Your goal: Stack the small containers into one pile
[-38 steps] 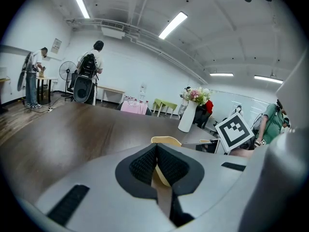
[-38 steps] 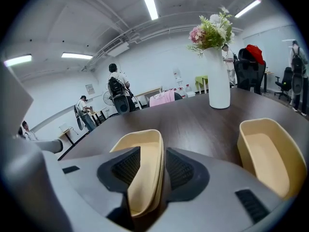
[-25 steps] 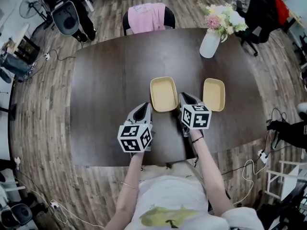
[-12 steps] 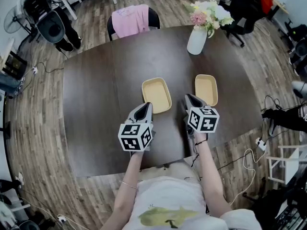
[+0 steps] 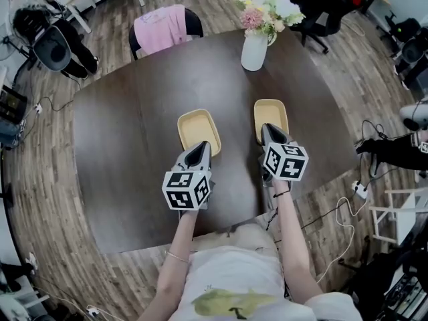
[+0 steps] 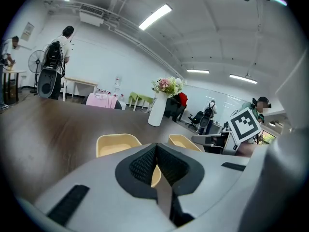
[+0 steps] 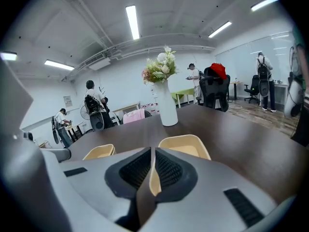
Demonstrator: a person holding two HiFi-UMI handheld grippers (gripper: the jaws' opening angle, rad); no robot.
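Observation:
Two shallow yellow containers lie side by side on the dark table (image 5: 127,119): the left one (image 5: 198,130) and the right one (image 5: 270,116). My left gripper (image 5: 198,151) hovers just short of the left container's near end, shut and empty. The left gripper view shows the left container (image 6: 117,144) and the right container (image 6: 183,142) beyond its closed tips (image 6: 157,151). My right gripper (image 5: 269,132) sits at the right container's near rim, jaws shut with nothing between them. Its own view has the right container (image 7: 186,146) straight ahead and the left container (image 7: 99,152) off to the left.
A white vase of flowers (image 5: 254,51) stands on the table beyond the right container. A chair draped with pink cloth (image 5: 160,25) is at the table's far side. Office chairs, bags and cables surround the table on the wooden floor.
My right gripper has shifted rightwards from between the two containers to the near end of the right one. The left gripper keeps its place by the left container. The head view has swung.

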